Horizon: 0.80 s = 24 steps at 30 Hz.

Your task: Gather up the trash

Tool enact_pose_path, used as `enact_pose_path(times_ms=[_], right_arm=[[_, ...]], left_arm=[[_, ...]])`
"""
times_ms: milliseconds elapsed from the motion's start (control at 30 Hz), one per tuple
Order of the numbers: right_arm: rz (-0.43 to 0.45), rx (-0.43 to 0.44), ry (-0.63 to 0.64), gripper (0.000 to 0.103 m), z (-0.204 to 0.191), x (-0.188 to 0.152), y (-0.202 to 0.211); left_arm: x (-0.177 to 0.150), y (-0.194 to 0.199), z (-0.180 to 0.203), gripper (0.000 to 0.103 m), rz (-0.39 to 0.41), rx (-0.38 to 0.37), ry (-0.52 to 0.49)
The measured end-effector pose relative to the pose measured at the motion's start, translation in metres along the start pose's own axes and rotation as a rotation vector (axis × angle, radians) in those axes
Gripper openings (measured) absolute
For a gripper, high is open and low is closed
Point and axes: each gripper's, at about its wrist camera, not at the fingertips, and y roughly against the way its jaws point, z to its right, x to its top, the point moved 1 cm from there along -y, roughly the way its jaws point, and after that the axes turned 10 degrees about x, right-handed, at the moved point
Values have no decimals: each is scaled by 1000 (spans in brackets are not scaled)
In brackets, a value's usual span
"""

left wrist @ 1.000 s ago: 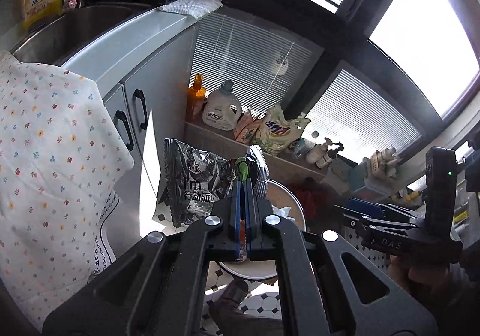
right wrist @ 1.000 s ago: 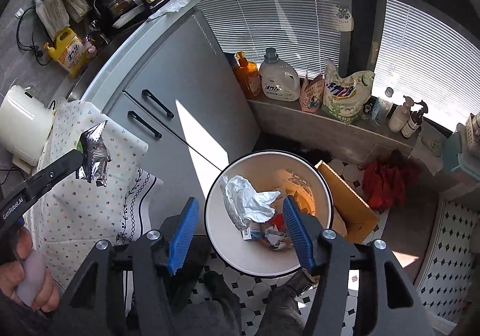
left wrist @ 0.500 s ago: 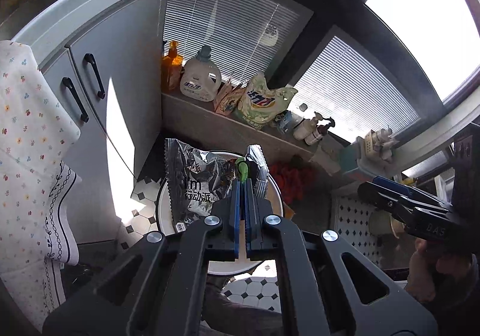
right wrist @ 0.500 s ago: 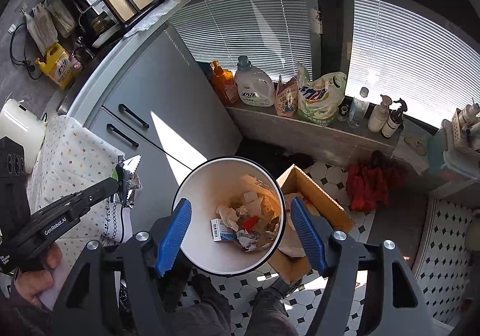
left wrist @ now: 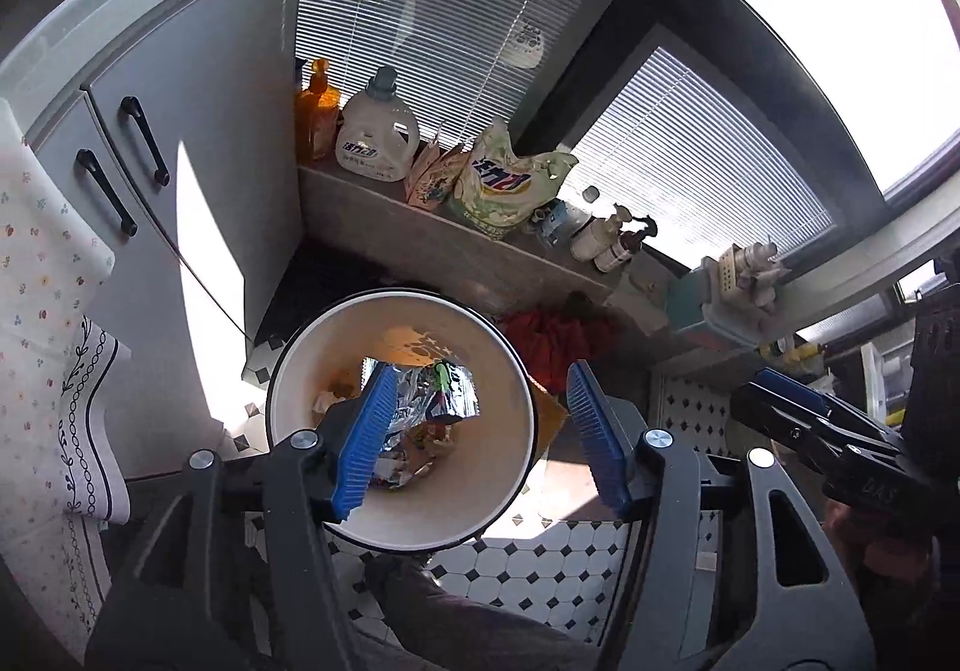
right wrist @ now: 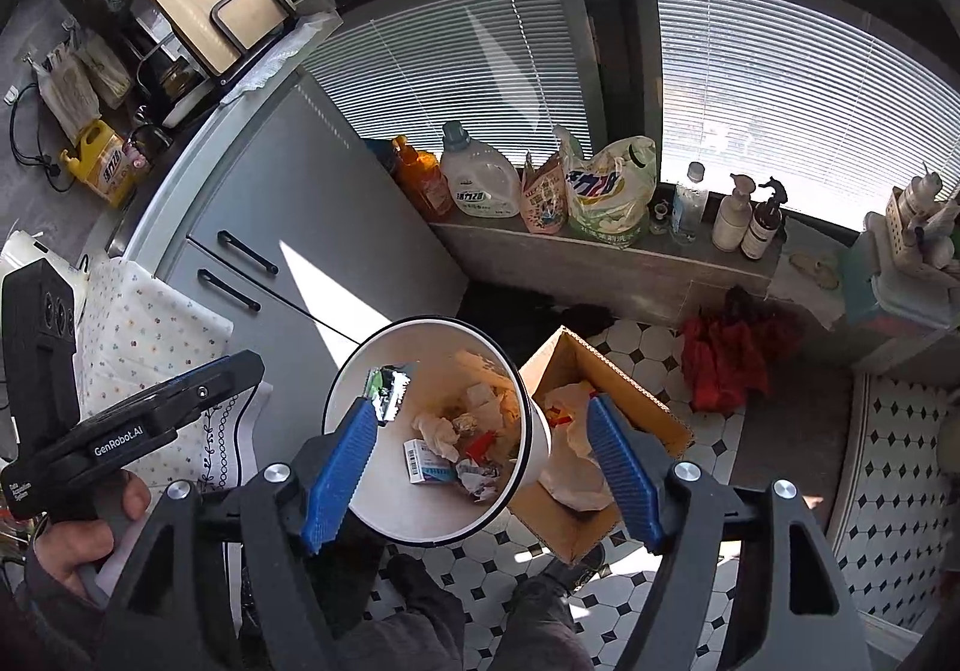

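A cardboard box (right wrist: 606,431) stands just beside the white bin (left wrist: 288,389). The foil wrapper (left wrist: 441,392) lies inside the bin, below the left gripper (left wrist: 480,437), whose fingers are spread apart. The right gripper (right wrist: 486,470) is spread too, holding nothing.

In the left wrist view, the left tool's (left wrist: 480,434) blue finger (left wrist: 366,431) covers part of the foil wrapper (left wrist: 435,395) inside the bin (left wrist: 300,365). The bin's wall hides part of the cardboard box (right wrist: 636,389) beside it. Small print on the carton (right wrist: 427,462) among the rubbish is too small to read.
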Motion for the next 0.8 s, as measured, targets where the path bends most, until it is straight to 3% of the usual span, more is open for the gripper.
enact_pose_path(times_ms=[167, 367, 567, 800], right_arm=[[-31, 30, 19, 74, -7, 2, -6], [-16, 58, 56, 83, -32, 5, 0], [25, 91, 109, 93, -72, 0, 16], [62, 100, 187, 95, -123, -20, 47]], left_arm=[[-2, 27, -18, 74, 17, 70, 43], [-5, 74, -48, 89, 105, 135, 90], [-15, 126, -73, 97, 192, 178, 139], [-55, 195, -95, 97, 283, 236, 182]])
